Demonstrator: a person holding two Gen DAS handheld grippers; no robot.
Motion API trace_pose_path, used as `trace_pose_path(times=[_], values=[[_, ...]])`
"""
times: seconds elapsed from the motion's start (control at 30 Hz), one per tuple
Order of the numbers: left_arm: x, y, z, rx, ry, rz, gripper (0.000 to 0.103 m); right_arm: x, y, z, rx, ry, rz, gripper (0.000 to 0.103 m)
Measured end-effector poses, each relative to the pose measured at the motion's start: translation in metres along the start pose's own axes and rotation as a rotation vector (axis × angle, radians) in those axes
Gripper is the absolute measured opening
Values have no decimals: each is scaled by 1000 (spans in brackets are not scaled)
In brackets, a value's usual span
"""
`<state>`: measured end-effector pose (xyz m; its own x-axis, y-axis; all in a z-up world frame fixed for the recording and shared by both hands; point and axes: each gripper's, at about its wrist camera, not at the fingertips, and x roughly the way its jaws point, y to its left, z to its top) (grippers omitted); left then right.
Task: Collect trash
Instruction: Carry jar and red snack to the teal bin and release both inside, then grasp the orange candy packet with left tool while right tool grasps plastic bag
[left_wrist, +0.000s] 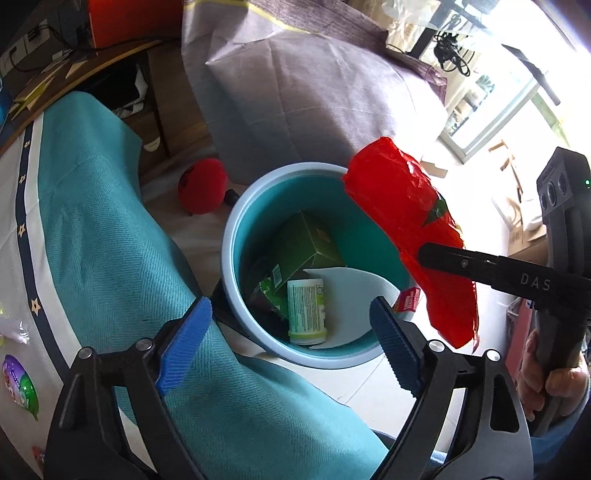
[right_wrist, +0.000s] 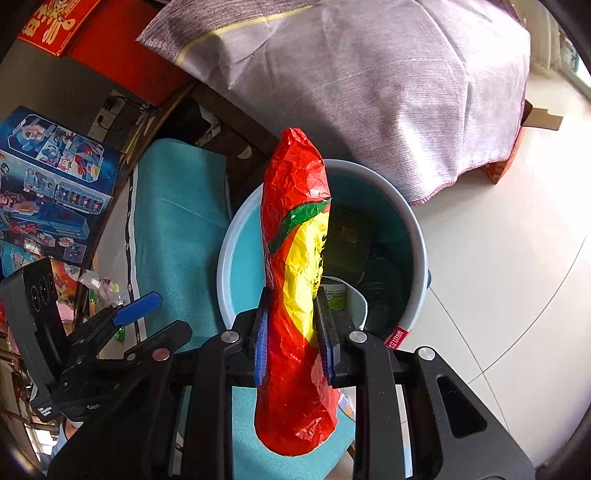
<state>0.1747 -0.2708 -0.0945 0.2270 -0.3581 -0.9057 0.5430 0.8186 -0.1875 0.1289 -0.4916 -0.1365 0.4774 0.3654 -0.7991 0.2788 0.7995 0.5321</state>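
Note:
My right gripper is shut on a crumpled red and yellow snack wrapper and holds it above the rim of a teal trash bin. In the left wrist view the wrapper hangs over the bin's right rim, pinched by the right gripper. The bin holds a green carton, a white tub and a white sheet. My left gripper is open and empty just over the bin's near rim; it also shows in the right wrist view.
A teal cloth covers the table edge left of the bin. A grey cloth-covered bulk stands behind it. A red round toy lies on the floor. Small wrappers lie on the table. A blue toy box is at left.

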Motion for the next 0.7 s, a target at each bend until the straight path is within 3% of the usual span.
trace_pose_path(times=[0.13, 0.2, 0.27, 0.37, 0.7], values=[[-5, 4, -5, -15, 2, 1, 90, 2, 6, 2, -11, 0, -1, 26], [-8, 7, -7, -27, 1, -5, 90, 2, 9, 2, -19, -5, -7, 38], [-10, 9, -9, -36, 4, -13, 90, 2, 11, 2, -19, -12, -8, 58], [-13, 9, -11, -36, -2, -17, 91, 4, 13, 2, -6, -6, -7, 71], [-28, 21, -22, -56, -22, -20, 91, 2, 16, -8, 30, 7, -27, 77]])
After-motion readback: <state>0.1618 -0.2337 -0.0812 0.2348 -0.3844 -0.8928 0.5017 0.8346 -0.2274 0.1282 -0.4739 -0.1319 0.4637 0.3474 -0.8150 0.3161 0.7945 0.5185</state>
